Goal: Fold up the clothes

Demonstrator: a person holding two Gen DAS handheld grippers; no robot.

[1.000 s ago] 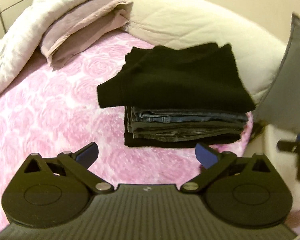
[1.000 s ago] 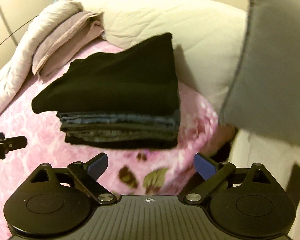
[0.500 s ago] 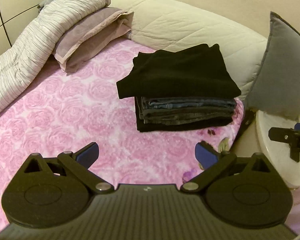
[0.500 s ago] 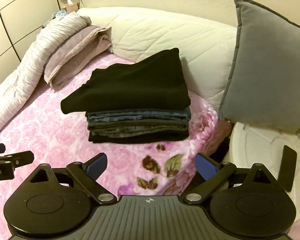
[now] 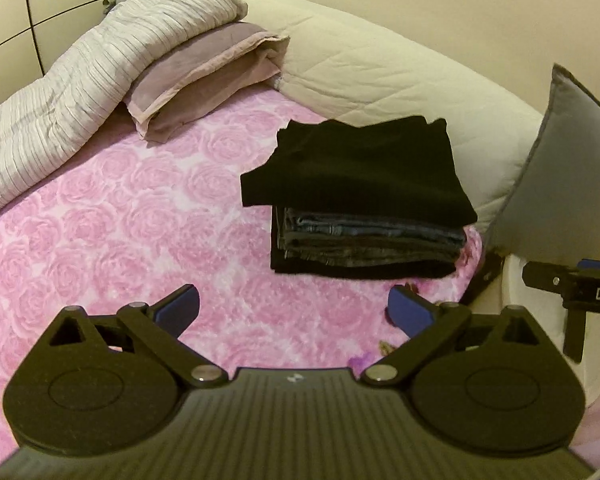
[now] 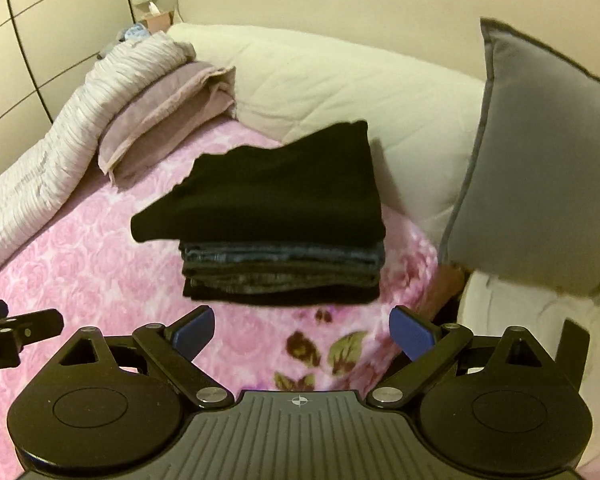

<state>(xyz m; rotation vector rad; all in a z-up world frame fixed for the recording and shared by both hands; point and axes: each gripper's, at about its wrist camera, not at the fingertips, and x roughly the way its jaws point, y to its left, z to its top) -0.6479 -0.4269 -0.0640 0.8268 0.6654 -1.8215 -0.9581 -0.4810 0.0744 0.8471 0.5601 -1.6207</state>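
My left gripper [image 5: 294, 308] has its jaws spread wide with nothing between them; my right gripper [image 6: 302, 330] likewise, jaws spread and empty. Both hang over the pink bed [image 5: 100, 240], short of the clothes.

The stack [image 5: 364, 208] sits mid-frame, right of centre in the left view, near the bed's right edge and just in front of the cream bolster [image 5: 380, 68]. A black garment [image 6: 276, 196] lies on top, with denim and dark layers beneath.

Risks, in my judgement:
- The black garment overhangs the stack at its left corner; a nudge from either gripper could drag it off or open the fold.
- The stack stands near the bed edge; a push to the right could tip layers over it.
- The grey cushion [image 6: 540, 160] leans close by and could topple onto the stack if knocked.

Not determinable: whether any unfolded clothes remain, since none show in either view. The lower layers cannot be counted, and the right view is blurred. The white surface [image 6: 520, 312] at lower right is cut off.
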